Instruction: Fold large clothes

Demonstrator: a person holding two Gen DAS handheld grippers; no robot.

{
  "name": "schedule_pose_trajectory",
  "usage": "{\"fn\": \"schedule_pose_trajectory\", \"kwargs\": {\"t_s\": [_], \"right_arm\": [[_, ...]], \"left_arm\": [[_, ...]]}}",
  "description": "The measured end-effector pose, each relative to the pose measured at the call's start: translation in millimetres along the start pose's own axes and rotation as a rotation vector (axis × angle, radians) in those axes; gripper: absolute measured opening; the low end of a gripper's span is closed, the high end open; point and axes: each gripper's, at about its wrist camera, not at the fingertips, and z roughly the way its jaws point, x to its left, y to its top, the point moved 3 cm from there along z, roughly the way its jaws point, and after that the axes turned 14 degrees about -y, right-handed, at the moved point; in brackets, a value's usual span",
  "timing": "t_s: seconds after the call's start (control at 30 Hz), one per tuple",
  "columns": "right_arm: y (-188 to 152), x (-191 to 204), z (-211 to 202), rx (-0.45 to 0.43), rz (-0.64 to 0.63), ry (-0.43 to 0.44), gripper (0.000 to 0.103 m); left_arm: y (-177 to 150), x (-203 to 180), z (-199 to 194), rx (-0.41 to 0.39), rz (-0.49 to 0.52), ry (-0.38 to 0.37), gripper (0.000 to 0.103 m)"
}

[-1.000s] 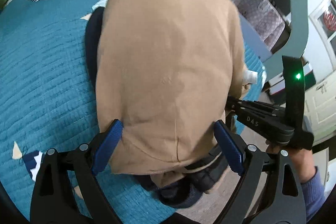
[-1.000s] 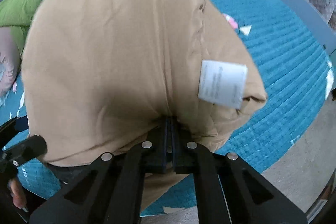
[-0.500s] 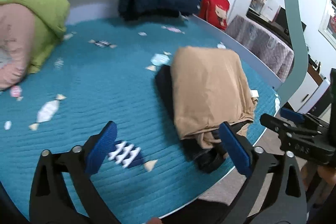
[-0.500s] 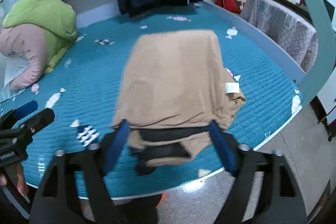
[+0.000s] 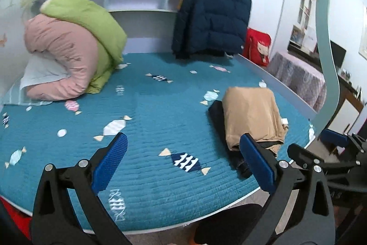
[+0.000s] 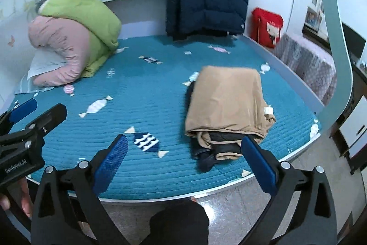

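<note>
Resting folded near the front right edge of the teal quilted bedspread, the tan fabric garment lies squared over a darker folded garment; stacking there probably keeps finished pieces within reach of the person standing at that edge. A white care label sticks out of its right side.

Left gripper: blue-padded fingers spread wide, nothing between them, held off the front edge and apart from the stack. Right gripper: likewise spread and empty, the stack just beyond its right finger. Both look parked, judged as a release with the fold complete.

Counts:
- folded garments in the stack: two that I can tell.
- grippers: two.
- rolled quilts, pink and green, at the back left corner: one bundle, likely pushed aside for folding room.
- navy and mustard puffer jacket hanging at the back edge: one, possibly next.
- red cartoon bag beyond the right edge: one.
</note>
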Motion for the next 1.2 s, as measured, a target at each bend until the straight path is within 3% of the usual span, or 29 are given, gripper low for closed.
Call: {"fn": "schedule_pose_trajectory", "kwargs": {"t_s": [0.23,0.63,0.97,1.2], "right_arm": [[4.5,22.5,-48.5,-0.081,-0.020,0.012,0.096],[8.3,48.6,-113.9,-0.200,-0.030,0.090,0.096],[16.4,56.8,-152.2,-0.305,-0.029,0.123,0.096],[17.1,55.5,-165.8,-0.342,-0.021,0.144,0.096]], "left_arm": [[1.6,19.7,-65.7,-0.070,-0.027,0.058,0.098],[12.0,21.3,-156.8,-0.189,0.016,0.167,0.098],[19.8,13.9,-209.5,-0.273,0.066,0.264,0.098],[22.8,11.8,-227.5,-0.292,0.064,0.258,0.098]]}}
